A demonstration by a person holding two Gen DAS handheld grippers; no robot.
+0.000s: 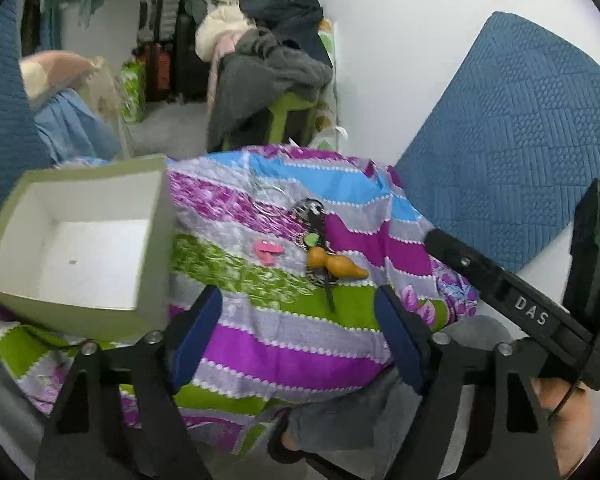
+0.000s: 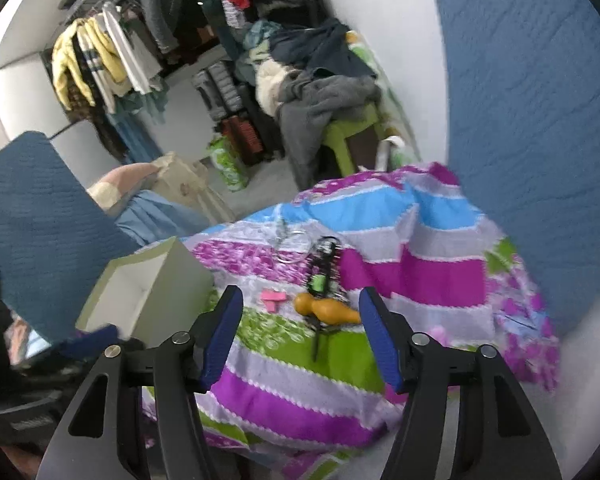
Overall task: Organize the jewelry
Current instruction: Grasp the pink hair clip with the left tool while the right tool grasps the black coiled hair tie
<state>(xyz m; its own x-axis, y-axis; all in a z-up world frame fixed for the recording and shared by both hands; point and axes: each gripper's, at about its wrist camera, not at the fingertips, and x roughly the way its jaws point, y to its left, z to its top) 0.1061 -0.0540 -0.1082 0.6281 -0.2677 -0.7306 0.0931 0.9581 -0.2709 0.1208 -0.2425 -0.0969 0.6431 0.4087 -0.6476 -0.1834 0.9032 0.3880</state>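
both grippers, left gripper (image 1: 298,312) and right gripper (image 2: 300,312), gape empty; one empty white box (image 1: 80,248) at left; one orange pendant (image 1: 334,266), one pink piece (image 1: 267,249) mid-frame.

One open white box (image 1: 76,252) sits at the left of the frame. On the striped cloth (image 1: 284,344) at centre lie one orange gourd-shaped piece (image 1: 334,266), one small pink piece (image 1: 266,249), one dark beaded piece (image 1: 314,220) with a green tag, and some thin silver rings (image 1: 270,196), too blurred to count.
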